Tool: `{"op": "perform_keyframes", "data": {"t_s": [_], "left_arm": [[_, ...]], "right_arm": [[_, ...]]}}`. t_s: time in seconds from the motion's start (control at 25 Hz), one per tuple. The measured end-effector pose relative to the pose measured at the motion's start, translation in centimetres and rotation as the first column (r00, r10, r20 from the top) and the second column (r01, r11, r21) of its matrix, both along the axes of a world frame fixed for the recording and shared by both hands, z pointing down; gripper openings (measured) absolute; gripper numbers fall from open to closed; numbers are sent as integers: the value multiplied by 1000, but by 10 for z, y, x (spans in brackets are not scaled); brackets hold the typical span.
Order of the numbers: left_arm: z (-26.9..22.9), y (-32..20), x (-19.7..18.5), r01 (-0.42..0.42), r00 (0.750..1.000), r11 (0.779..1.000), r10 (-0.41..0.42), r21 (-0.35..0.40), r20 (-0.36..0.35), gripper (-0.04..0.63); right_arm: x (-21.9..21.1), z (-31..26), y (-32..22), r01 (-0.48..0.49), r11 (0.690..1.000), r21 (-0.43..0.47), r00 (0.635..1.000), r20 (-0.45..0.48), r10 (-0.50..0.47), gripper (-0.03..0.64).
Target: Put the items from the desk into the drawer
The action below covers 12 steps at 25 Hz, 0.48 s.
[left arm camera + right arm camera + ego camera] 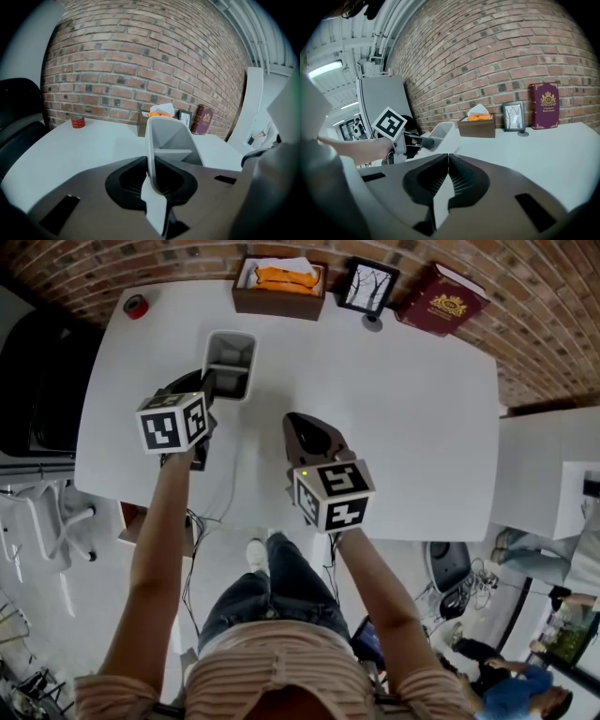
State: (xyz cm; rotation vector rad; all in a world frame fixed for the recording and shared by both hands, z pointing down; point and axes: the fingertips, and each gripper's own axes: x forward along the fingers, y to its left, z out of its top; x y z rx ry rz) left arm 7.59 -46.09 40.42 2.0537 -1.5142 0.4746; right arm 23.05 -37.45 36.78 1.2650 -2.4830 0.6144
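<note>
A pale grey desk organiser bin [230, 362] with an inner divider sits at the left of the white desk [403, 427]. My left gripper [208, 382] is shut on the bin's near wall: in the left gripper view the thin wall [151, 154] is pinched between both black pads. Whether the bin's base touches the desk I cannot tell. The right gripper view shows the bin [440, 133] and the left gripper's marker cube [389, 124] to its left. My right gripper [302, 424] is over the desk's front middle, jaws shut [447, 161] on nothing.
Along the brick wall at the back stand a red tape roll [137, 307], a brown tissue box [279, 289], a small picture frame [367, 287] and a maroon book [441, 300]. A black chair [37, 371] is at the left, a white cabinet [553, 474] at the right.
</note>
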Motion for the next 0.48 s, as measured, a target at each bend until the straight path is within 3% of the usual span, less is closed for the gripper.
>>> {"op": "perform_keyframes", "data": {"t_s": [0.48], "left_arm": [[-65, 30, -40, 100, 995, 987, -96, 123, -33, 48]], "right_arm": [[-28, -20, 6, 100, 994, 45, 995, 19, -101, 17]]}}
